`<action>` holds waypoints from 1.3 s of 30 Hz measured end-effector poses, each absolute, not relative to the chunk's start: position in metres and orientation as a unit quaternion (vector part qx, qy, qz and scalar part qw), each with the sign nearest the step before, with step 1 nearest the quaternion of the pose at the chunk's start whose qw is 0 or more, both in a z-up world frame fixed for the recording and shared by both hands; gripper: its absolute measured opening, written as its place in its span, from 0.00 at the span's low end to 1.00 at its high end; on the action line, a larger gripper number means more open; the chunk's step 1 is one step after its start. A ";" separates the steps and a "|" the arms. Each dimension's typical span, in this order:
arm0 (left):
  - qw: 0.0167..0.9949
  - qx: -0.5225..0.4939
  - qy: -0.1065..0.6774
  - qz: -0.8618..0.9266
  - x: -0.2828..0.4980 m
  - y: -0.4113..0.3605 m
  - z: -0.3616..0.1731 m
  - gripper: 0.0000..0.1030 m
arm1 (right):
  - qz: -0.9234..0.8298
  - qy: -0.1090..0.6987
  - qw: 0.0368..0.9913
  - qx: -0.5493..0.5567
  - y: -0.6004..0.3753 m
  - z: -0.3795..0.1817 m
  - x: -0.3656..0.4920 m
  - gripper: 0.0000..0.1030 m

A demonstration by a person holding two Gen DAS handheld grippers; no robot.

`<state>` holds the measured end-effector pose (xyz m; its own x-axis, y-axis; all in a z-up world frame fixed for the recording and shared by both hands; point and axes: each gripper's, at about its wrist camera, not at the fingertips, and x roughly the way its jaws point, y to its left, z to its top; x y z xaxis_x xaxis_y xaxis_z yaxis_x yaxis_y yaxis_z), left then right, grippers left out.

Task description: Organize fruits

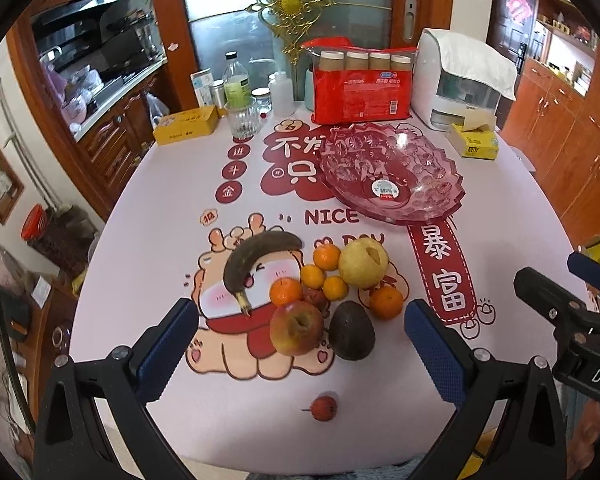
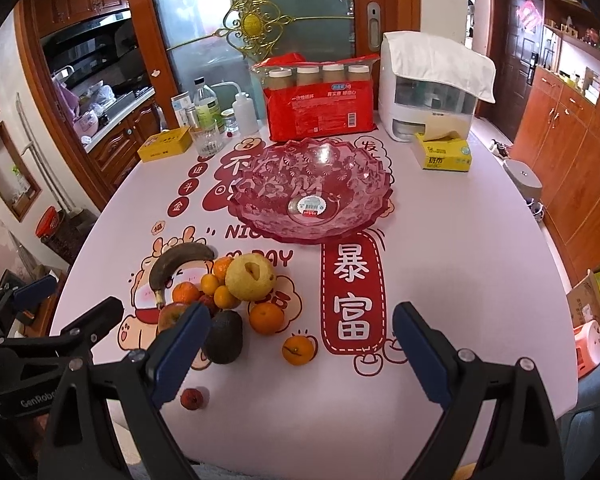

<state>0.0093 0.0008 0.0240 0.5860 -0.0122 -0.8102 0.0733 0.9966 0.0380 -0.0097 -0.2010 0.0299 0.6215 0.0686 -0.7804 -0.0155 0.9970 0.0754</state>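
Both jaws gape empty — ribbed blue pads (image 1: 168,344) above smooth apple (image 1: 297,327), scalloped pink glass bowl (image 1: 440,208) beyond.

A blackened banana (image 1: 256,258), pale pear (image 1: 363,263), red apple (image 1: 296,328), dark avocado (image 1: 351,330) and several tangerines (image 1: 286,291) cluster at centre frame before me; an empty pink glass bowl (image 1: 392,172) sits upper right; one small red fruit (image 1: 323,408) lies alone, lower centre.

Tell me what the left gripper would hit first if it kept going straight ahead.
Probably the red-yellow apple: it lies centred ahead of the open left gripper, the dark avocado beside it. Depth is uncertain.
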 end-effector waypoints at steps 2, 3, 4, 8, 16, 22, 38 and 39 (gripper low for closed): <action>0.891 0.035 0.452 -0.034 0.013 0.006 0.026 0.99 | 0.017 0.430 0.902 0.029 -0.194 0.034 -0.007 0.91; 0.891 0.038 0.452 -0.038 0.016 0.009 0.026 0.99 | 0.015 0.428 0.903 0.027 -0.191 0.035 -0.006 0.91; 0.890 0.040 0.452 -0.039 0.017 0.011 0.026 0.99 | 0.012 0.428 0.903 0.027 -0.188 0.035 -0.004 0.91; 0.886 0.036 0.460 -0.046 0.030 0.027 0.022 0.99 | 0.004 0.435 0.900 0.028 -0.175 0.033 0.003 0.91; 0.854 0.037 0.511 -0.088 0.057 0.044 -0.011 0.99 | -0.024 0.466 0.884 0.032 -0.154 0.013 0.014 0.91; 0.835 0.039 0.537 -0.111 0.064 0.054 -0.045 0.99 | -0.021 0.502 0.864 0.030 -0.138 -0.021 0.018 0.85; 0.787 0.003 0.599 -0.145 0.062 0.089 -0.125 0.98 | 0.028 0.557 0.828 0.057 -0.119 -0.108 0.023 0.73; 0.787 -0.004 0.600 -0.148 0.063 0.090 -0.126 0.98 | 0.032 0.557 0.828 0.054 -0.117 -0.114 0.025 0.73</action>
